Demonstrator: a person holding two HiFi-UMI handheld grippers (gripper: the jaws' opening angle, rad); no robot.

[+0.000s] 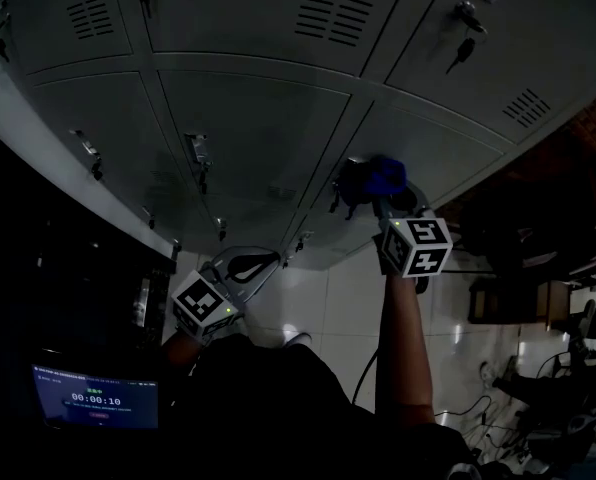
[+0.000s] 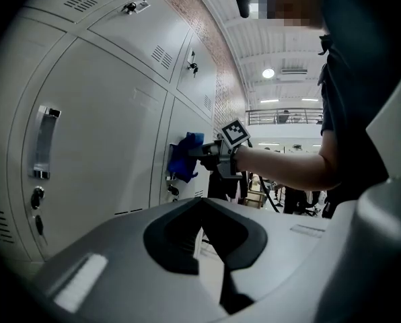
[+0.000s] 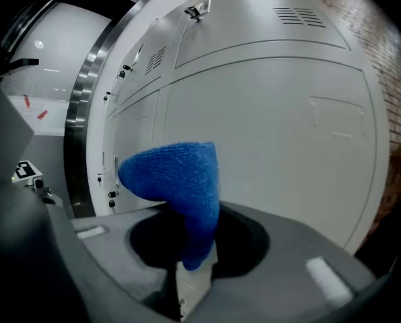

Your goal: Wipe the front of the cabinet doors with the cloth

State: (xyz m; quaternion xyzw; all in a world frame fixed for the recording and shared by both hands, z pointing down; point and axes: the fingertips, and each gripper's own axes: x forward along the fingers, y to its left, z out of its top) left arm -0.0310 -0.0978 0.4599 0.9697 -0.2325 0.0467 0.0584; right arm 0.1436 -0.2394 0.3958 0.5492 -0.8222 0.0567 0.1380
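Note:
Grey metal cabinet doors fill the upper part of the head view. My right gripper is shut on a blue cloth, and the cloth is held up against a lower door near its latch. In the right gripper view the cloth bulges out of the jaws of the right gripper, in front of a pale door. The left gripper view shows the cloth at the door from the side. My left gripper hangs lower, off the doors, shut and empty.
The doors carry handles, key locks and vent slots; a key hangs in an upper door. A lit screen with a timer sits at lower left. Pale floor tiles lie below, with cables and clutter at right.

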